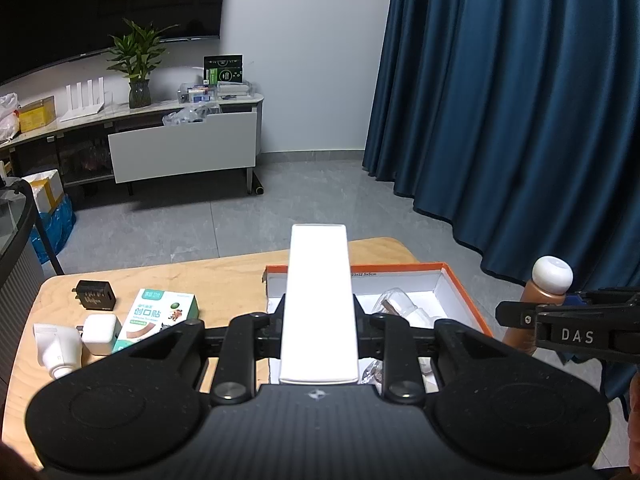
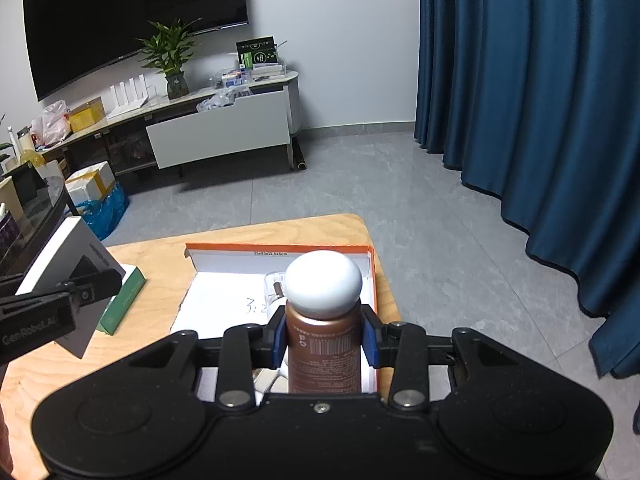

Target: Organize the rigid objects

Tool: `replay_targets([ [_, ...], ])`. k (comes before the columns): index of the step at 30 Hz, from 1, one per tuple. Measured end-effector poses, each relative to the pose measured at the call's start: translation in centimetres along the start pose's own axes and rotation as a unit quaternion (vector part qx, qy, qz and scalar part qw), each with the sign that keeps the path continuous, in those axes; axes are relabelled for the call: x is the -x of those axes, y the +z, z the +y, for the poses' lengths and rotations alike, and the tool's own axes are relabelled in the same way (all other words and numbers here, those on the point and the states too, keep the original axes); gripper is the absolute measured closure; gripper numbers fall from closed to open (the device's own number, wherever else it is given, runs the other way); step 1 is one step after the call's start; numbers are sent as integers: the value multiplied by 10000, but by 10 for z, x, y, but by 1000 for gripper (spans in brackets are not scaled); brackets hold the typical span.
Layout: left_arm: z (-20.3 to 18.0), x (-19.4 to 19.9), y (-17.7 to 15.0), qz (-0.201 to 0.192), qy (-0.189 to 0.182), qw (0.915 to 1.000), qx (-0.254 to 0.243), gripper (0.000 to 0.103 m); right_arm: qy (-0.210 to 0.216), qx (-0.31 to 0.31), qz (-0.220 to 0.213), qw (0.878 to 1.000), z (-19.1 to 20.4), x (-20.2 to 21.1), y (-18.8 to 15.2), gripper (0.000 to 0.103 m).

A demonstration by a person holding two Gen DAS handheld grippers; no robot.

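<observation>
over the wooden table (image 1: 224, 276), the left gripper (image 1: 319, 312) holds a flat white box (image 1: 318, 300) clamped between its narrowed fingers, its narrow white edge facing the camera and its far end reaching out above the open orange-rimmed cardboard box (image 1: 460, 284); from the right wrist view the same white box (image 2: 60, 264) shows a dark printed side and tilts up above the table's left part. the right gripper (image 2: 325, 340) has its blue-padded fingers (image 2: 370, 340) pressed on both sides of a brown bottle (image 2: 324, 356) with a rounded white cap (image 2: 323, 284), held upright over the near right part of the cardboard box (image 2: 372, 280); in the left wrist view that bottle (image 1: 540, 292) stands up behind the right gripper's (image 1: 520, 316) black fingers at the box's right side. inside the cardboard box lie a clear plastic piece (image 1: 394, 300) and some white items, too hidden to tell apart. on the table left of the box sit a green and white carton (image 1: 160, 316), a black charger (image 1: 96, 295), a white charger (image 1: 101, 334) just beside the carton, and a white tube-shaped thing (image 1: 54, 346) near the edge. behind, a plant (image 2: 170, 52) stands on a low cabinet (image 2: 224, 128) under a dark screen (image 2: 132, 16), and blue curtains (image 2: 540, 100) hang to the right
</observation>
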State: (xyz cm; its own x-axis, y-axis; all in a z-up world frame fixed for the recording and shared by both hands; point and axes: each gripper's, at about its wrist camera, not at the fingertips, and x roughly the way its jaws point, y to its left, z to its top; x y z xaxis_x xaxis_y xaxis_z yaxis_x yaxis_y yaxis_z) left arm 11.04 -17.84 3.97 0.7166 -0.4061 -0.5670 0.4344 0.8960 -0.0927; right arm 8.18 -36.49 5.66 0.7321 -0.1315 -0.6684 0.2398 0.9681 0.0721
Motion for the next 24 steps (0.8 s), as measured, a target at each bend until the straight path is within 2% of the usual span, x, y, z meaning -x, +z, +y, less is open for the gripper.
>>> replay_targets([
  [8,2,-5,-2,70,16,10000,31,76,-50,-42,195,9998,-3,-23,4,57],
  [10,2,-7,-2,96,20,9999,35,76,-50,-94,154,9998,-5,-29,7,56],
  [14,2,-12,-4,160,41,9999,15,76,284,-219,-30,9994,-10,-33,9,41],
  [17,3,-17,-4,227,53,9997,11,76,135,-279,-202,9993,-13,-30,7,41],
  [24,-4,-35,-9,386,21,9992,-65,76,157,-426,-396,9982,-21,-14,-4,36],
])
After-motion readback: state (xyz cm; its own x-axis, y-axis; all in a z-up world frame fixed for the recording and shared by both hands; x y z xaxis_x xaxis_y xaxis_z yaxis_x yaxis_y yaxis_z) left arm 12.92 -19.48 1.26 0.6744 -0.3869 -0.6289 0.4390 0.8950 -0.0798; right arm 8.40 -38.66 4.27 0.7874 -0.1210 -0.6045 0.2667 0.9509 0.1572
